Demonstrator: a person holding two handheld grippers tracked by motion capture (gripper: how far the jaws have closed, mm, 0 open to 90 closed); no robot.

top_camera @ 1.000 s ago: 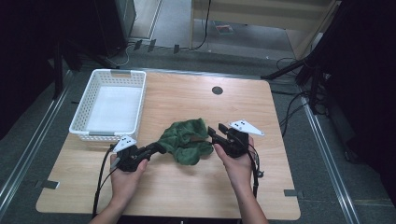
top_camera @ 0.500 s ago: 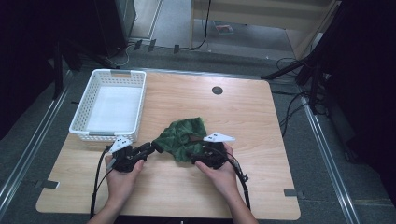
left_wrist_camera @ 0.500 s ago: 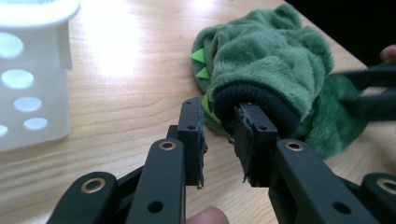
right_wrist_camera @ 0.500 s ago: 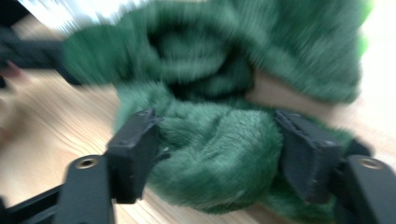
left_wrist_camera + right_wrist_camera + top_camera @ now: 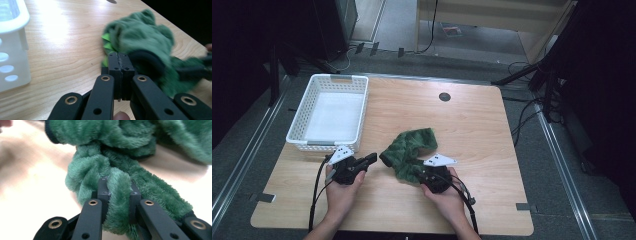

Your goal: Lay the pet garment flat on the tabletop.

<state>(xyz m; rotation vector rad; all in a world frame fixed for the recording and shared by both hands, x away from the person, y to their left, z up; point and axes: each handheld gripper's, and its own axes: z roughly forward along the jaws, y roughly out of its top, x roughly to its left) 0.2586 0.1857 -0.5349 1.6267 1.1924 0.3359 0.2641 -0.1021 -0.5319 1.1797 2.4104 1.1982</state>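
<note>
Basket (image 5: 330,116) left of garment (image 5: 408,150) on table (image 5: 472,130).

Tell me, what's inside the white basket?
The white basket looks empty: its pale floor shows bare from the high view. The strip just behind its near wall is hidden. The green plush cloth lies outside it on the table.

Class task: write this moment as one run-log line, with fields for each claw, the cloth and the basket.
left claw: shut, empty | right claw: shut on green cloth | cloth: bunched on table | white basket: empty
</note>
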